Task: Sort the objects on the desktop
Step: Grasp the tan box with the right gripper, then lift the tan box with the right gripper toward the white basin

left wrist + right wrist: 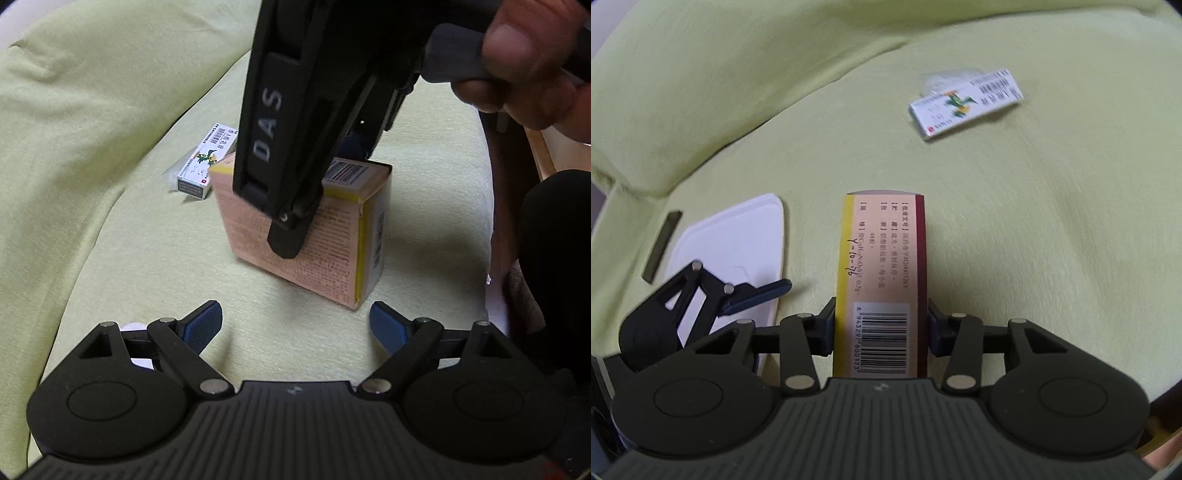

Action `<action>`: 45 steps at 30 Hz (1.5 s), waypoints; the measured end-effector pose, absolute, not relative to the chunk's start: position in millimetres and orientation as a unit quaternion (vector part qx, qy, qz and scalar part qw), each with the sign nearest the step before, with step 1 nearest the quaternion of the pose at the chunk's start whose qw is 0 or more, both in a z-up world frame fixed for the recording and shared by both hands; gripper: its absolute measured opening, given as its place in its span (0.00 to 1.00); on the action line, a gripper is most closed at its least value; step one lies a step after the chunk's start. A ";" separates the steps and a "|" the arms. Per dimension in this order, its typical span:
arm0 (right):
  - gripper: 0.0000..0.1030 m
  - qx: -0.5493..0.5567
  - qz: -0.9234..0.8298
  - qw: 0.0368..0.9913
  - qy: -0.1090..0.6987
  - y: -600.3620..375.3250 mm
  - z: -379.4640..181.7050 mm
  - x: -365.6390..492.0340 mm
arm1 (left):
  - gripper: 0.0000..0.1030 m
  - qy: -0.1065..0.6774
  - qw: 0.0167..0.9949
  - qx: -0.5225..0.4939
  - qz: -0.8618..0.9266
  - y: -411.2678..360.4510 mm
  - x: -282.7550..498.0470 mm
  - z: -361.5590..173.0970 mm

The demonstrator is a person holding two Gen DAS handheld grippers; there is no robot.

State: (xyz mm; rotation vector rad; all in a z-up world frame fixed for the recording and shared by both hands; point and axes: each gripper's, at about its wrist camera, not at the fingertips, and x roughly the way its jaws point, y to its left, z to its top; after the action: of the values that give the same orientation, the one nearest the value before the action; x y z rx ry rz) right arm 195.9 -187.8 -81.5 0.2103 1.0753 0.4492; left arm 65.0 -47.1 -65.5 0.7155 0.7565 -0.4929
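The right hand-held gripper (881, 328) pinches a pink and yellow medicine box (881, 266) by its two long sides; the box top shows a barcode reading 6 943297 600123, Chinese print, and a handwritten mark, perhaps "Y-10-76". In the left wrist view that box (317, 236) stands on the pale green cushion (110, 221), under the black gripper body lettered "DAS". The left hand-held gripper (295, 325) is spread wide and holds nothing, near the box. A small white box (964, 105) with a green figure and barcode lies farther off, with open cushion around it. A white tray (738, 240) sits at the left.
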 end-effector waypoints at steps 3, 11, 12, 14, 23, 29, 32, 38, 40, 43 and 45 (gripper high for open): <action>0.39 0.075 0.208 0.835 0.504 -181.4 -78.5 193.2 | 0.86 0.358 0.839 0.336 -0.233 -46.5 64.6 -66.3; 0.40 0.054 0.202 0.835 0.509 -176.9 -80.4 197.5 | 0.86 0.361 0.838 0.333 -0.238 -45.8 64.3 -70.4; 0.41 0.052 0.202 0.834 0.511 -176.1 -81.5 198.7 | 0.86 0.361 0.838 0.333 -0.239 -46.1 64.2 -70.6; 0.41 0.048 0.202 0.833 0.513 -174.3 -83.5 199.6 | 0.86 0.361 0.838 0.332 -0.239 -47.3 63.8 -70.9; 0.39 0.067 0.191 0.842 0.499 -185.2 -80.6 185.8 | 0.86 0.356 0.837 0.337 -0.243 -51.5 64.1 -71.2; 0.39 0.079 0.186 0.850 0.486 -200.5 -66.0 162.2 | 0.86 0.343 0.834 0.346 -0.259 -66.3 55.3 -65.3; 0.39 0.080 0.182 0.855 0.478 -208.4 -58.1 148.6 | 0.86 0.333 0.831 0.352 -0.274 -76.5 47.8 -61.7; 0.39 0.088 0.168 0.861 0.471 -228.5 -52.5 119.9 | 0.86 0.310 0.811 0.382 -0.317 -98.6 27.4 -56.2; 0.39 0.093 0.162 0.862 0.471 -236.8 -52.6 109.0 | 0.86 0.303 0.805 0.390 -0.328 -107.5 21.6 -53.1; 0.39 0.104 0.153 0.863 0.470 -250.2 -53.6 92.8 | 0.86 0.294 0.796 0.399 -0.347 -119.7 13.0 -51.0; 0.39 0.113 0.147 0.864 0.468 -260.5 -53.8 83.8 | 0.86 0.289 0.789 0.405 -0.360 -127.3 7.3 -50.8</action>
State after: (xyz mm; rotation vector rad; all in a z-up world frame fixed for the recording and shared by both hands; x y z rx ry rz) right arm 83.8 -260.5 -53.8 0.2359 0.9817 0.3080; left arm 7.3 -127.3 -50.8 0.8720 0.6232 -0.7760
